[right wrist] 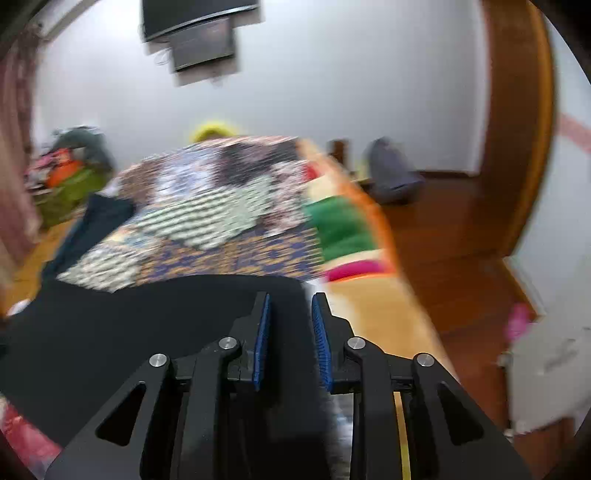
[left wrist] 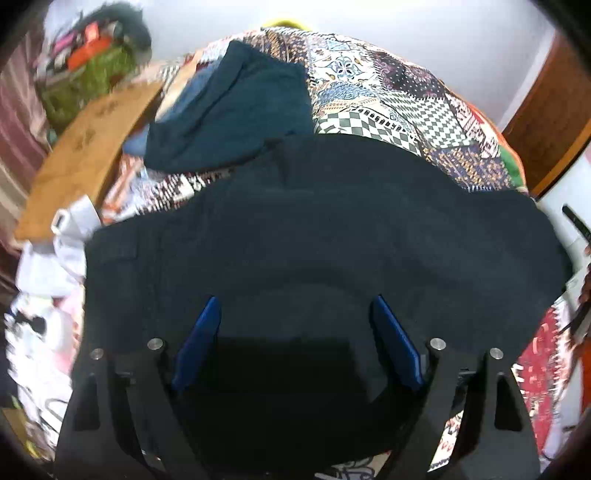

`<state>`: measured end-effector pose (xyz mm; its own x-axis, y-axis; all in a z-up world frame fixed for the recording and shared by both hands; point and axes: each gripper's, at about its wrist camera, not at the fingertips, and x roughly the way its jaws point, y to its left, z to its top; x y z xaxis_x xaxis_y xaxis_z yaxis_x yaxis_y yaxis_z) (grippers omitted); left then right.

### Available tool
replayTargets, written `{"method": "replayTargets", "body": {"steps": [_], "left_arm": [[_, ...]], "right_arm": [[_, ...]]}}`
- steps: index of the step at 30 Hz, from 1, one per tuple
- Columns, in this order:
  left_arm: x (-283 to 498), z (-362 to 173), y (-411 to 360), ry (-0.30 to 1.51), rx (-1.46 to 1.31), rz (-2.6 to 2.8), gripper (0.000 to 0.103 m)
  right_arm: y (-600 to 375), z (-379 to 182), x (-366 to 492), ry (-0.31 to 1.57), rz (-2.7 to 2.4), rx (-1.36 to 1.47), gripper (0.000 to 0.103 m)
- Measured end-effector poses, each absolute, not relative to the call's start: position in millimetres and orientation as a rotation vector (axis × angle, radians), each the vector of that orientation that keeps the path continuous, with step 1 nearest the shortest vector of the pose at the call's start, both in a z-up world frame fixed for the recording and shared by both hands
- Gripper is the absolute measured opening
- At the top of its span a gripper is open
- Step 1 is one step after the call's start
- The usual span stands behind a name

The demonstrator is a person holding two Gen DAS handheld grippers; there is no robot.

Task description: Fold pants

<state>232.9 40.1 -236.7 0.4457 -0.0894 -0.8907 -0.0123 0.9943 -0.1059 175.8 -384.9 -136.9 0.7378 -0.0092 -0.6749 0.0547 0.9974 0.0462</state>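
Folding dark navy cotton pants [left wrist: 332, 236] on patchwork bedspread [left wrist: 388, 85]: left gripper [left wrist: 295, 306] spread wide above; right gripper [right wrist: 289, 306] narrowed at the edge, grip unclear; pinch the hem squarely.

Right wrist view smeared throughout by motion blur: patchwork bedspread [right wrist: 221, 206] beyond the right gripper [right wrist: 290, 306] reduced to streaks, pattern unreadable. Dark wall-mounted screen [right wrist: 199, 33] far ahead and high, doubled by blur, top cut by the frame edge. Grey bundle [right wrist: 391, 177] ahead to the right, identity unclear. Black pants [left wrist: 314, 229] beneath the left gripper [left wrist: 295, 314]: near edge hidden behind the gripper body. Clutter pile [left wrist: 88, 62] far ahead-left, blurred, contents indistinct. White items [left wrist: 48, 266] left of it, unidentifiable.
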Motion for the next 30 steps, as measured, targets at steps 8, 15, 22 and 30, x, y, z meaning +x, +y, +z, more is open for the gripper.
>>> {"method": "replayTargets", "body": {"steps": [8,15,22,30], "left_arm": [[226,-230,45,1.082,-0.099,-0.034,0.086],[212,-198,105,0.967,-0.104,0.092,0.086],[220,-188,203,0.962,-0.235,0.211,0.086],[267,-242,238,1.144,-0.305,0.128,0.086]], "right_arm": [[-392,-125,173,0.816,-0.009,0.082,0.022],[-312,-105,180,0.851,0.246,0.022,0.048],[-210,-91,193,0.849,0.494,-0.007,0.067],[-102,-114,235,0.958,0.687,-0.061,0.068]]}}
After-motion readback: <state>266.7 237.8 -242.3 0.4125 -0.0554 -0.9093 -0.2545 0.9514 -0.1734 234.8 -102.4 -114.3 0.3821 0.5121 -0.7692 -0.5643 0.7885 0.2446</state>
